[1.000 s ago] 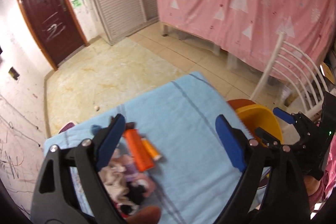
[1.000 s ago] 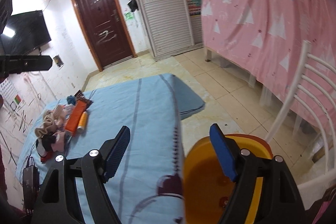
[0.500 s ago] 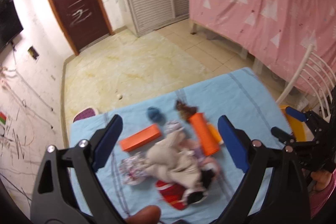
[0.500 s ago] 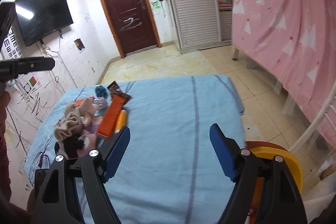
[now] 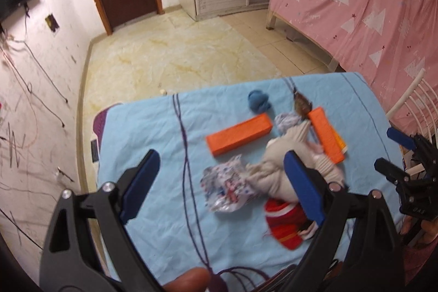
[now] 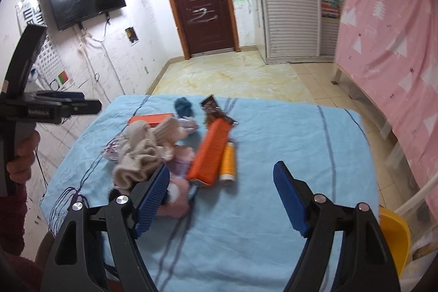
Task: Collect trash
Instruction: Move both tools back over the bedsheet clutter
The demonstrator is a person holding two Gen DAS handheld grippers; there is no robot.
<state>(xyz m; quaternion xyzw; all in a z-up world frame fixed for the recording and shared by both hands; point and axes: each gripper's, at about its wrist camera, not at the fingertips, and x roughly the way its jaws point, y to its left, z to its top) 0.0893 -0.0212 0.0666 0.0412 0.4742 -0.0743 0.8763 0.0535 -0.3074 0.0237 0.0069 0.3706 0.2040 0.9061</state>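
Left gripper [image 5: 221, 185] jaws spread, empty, above crumpled printed wrapper [image 5: 228, 189] on blue sheet [image 5: 153, 127]. Right gripper [image 6: 221, 194] spread, empty; orange box [image 6: 210, 152] and yellow tube [image 6: 228, 162] just ahead. Since a second ago: both views swung from yellow bin [image 6: 394, 234] toward pile; bin now at right edge. Around: beige sock bundle [image 5: 276, 168], second orange box [image 5: 239, 133], brown snack wrapper [image 5: 302, 103], blue ball [image 5: 258, 101], red cloth [image 5: 286, 223]. Socks overlap wrapper's edge.
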